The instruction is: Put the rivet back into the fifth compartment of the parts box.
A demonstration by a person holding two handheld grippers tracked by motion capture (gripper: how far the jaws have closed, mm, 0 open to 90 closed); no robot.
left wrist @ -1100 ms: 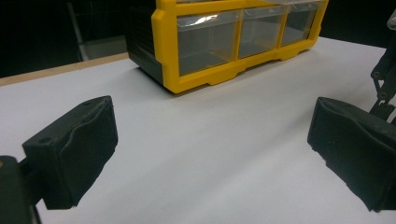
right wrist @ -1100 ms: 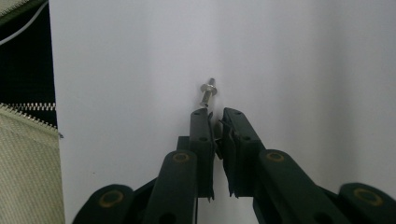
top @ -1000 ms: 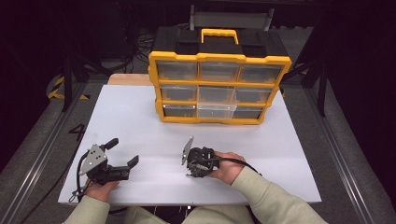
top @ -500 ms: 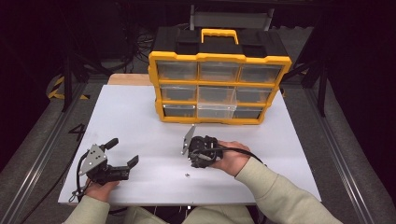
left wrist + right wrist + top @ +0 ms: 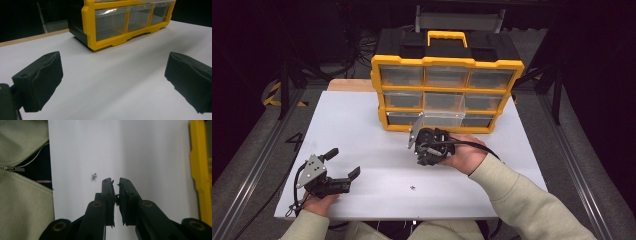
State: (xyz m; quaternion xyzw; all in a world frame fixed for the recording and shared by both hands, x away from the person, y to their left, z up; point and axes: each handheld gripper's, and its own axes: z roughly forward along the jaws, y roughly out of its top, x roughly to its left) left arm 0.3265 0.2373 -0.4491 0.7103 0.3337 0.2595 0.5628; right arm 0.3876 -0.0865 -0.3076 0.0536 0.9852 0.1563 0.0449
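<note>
A yellow organizer (image 5: 447,62) with clear drawers stands at the back of the white table (image 5: 352,125); its bottom middle drawer (image 5: 442,120) sticks out a little. My right gripper (image 5: 428,150) hangs above the table in front of it, pointing down. In the right gripper view its jaws (image 5: 115,181) are nearly together, pinching a small pale metal part (image 5: 116,203). A tiny screw (image 5: 412,188) (image 5: 94,176) lies loose on the table below. My left gripper (image 5: 343,163) rests at the front left, wide open with nothing between its pads (image 5: 40,80); the organizer (image 5: 120,22) stands ahead of it.
A black case with a yellow handle (image 5: 446,37) sits on top of the organizer. A wooden strip (image 5: 349,85) edges the table's back left. Dark floor rails run along both sides. A pale green sleeve (image 5: 522,200) crosses the front right corner.
My right gripper has risen from the table and drawn nearer the organizer, jaws still shut. The tiny screw now lies uncovered where it was. The left gripper has stayed put.
</note>
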